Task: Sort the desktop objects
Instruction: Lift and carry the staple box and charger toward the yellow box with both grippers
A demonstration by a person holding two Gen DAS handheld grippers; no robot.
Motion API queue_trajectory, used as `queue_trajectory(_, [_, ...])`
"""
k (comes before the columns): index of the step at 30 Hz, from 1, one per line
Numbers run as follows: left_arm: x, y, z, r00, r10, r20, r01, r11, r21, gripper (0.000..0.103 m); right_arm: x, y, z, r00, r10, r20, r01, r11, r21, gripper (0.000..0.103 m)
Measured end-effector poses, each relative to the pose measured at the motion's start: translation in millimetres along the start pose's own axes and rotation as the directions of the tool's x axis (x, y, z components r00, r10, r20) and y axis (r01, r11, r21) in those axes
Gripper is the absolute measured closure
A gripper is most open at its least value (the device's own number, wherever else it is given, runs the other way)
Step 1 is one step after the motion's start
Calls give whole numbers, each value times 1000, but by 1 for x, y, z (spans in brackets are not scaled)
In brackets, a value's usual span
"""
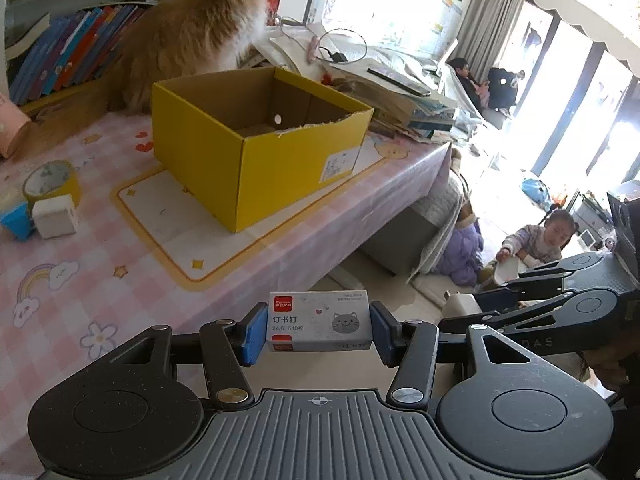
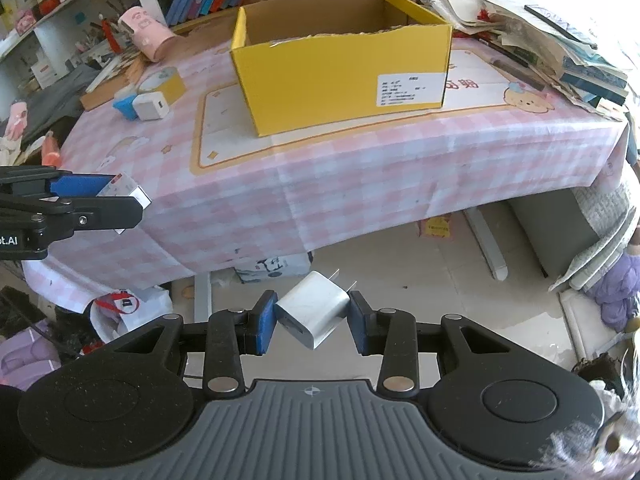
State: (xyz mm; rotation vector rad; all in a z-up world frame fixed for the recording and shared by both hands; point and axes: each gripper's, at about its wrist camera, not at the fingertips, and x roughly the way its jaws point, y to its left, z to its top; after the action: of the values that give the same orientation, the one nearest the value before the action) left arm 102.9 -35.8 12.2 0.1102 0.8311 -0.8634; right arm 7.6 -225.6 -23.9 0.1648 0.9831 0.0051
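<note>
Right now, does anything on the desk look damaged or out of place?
Yes. The yellow box has a torn, ragged top edge on its right wall. Also, a cat sits on the desk directly behind the box.

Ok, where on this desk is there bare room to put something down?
The pink checked cloth between the yellow box and the near table edge is bare. The box looks empty too. Crowded: tape roll and white charger far left, paper stack far right.
</note>
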Motion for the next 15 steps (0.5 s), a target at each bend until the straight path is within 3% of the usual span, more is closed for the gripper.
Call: queue_trajectory(15, [41,-16,51,999,53,6,-53,999,-4,51,24,-54,40,999,51,-6,-51,999,-12,68])
